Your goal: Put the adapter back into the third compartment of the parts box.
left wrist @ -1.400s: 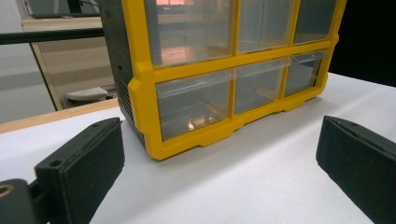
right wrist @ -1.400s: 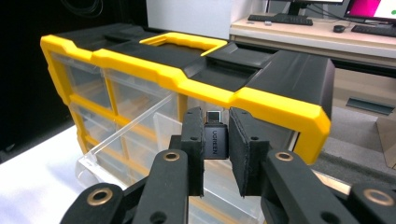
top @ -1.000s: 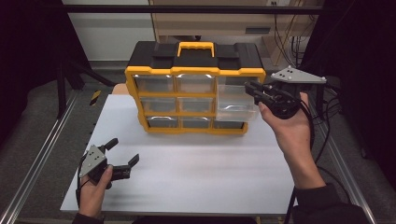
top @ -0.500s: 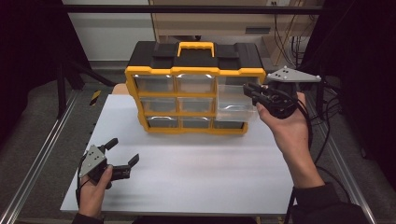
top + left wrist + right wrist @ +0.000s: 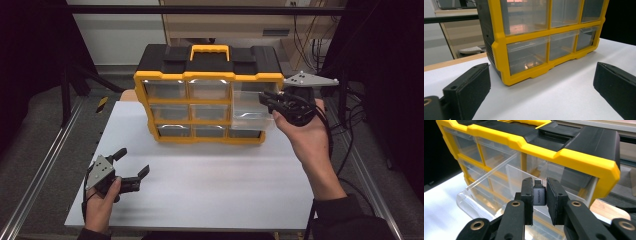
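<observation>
Adapter (image 5: pixel 539 194) pinched in right hand-held gripper (image 5: pixel 539 200), above open drawer (image 5: pixel 499 192)

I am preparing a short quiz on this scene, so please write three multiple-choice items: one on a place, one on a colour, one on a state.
1. Where is the small black adapter?
A. between the jaws of the right gripper
B. flat on the white table
C. on the organiser's handle

2. What colour is the frame of the drawer organiser?
A. red
B. yellow
C. green

3. How does the left gripper stand?
A. shut on a drawer
B. shut on the adapter
C. open, with nothing between its jaws

Answers:
1. A, as the right gripper view shows both pads pressed on the adapter, in front of the pulled-out clear drawer.
2. B, as yellow bars border every drawer.
3. C, as the left gripper view shows its jaws wide apart above the bare white table.
</observation>
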A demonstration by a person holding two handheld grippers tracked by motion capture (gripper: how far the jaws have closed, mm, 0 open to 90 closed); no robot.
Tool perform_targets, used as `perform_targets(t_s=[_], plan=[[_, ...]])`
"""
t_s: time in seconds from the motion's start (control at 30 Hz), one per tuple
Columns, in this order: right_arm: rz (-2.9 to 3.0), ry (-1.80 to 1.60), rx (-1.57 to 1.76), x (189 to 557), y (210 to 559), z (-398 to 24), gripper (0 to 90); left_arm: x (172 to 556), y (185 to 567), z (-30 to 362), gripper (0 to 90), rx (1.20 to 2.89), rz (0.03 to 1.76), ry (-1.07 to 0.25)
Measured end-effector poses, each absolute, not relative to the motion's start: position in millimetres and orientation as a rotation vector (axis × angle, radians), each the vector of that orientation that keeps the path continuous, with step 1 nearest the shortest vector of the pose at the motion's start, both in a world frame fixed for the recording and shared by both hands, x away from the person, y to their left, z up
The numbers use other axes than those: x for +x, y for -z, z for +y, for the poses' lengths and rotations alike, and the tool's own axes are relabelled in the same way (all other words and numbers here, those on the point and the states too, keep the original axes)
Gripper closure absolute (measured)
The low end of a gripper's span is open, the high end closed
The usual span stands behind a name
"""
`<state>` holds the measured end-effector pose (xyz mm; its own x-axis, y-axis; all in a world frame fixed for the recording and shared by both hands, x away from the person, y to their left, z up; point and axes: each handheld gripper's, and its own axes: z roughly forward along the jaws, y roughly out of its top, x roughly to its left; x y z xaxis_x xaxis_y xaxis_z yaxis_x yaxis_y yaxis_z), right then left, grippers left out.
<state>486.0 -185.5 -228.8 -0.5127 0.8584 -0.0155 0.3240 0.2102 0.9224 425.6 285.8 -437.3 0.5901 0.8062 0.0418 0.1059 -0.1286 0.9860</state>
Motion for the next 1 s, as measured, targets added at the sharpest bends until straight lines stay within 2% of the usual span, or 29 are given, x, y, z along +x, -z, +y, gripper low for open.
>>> perform_targets(t_s=[0.07, 0.4, 0.53, 0.73, 0.9, 1.0], plan=[[1.937, -1.305, 1.095, 487.0, 228.7, -186.0, 72.7, 425.1, 437.2, 286.2, 1.0, 1.607, 0.781, -0.721], [1.861, -1.374, 1.063, 483.1, 225.8, -183.8, 65.7, 425.6, 436.8, 286.2, 1.0, 1.604, 0.779, -0.722], [1.805, -1.419, 1.046, 481.6, 224.9, -184.1, 57.3, 424.8, 436.4, 287.2, 0.9, 1.602, 0.781, -0.725], [1.693, -1.482, 1.004, 478.7, 225.2, -186.5, 39.4, 425.7, 436.6, 287.7, 0.9, 1.598, 0.783, -0.726], [1.629, -1.504, 0.993, 477.9, 224.0, -185.9, 19.1, 425.4, 436.5, 287.3, 0.9, 1.604, 0.780, -0.730], [1.613, -1.498, 0.990, 478.2, 225.6, -183.4, 10.9, 425.0, 436.3, 288.5, 0.9, 1.598, 0.786, -0.732]])
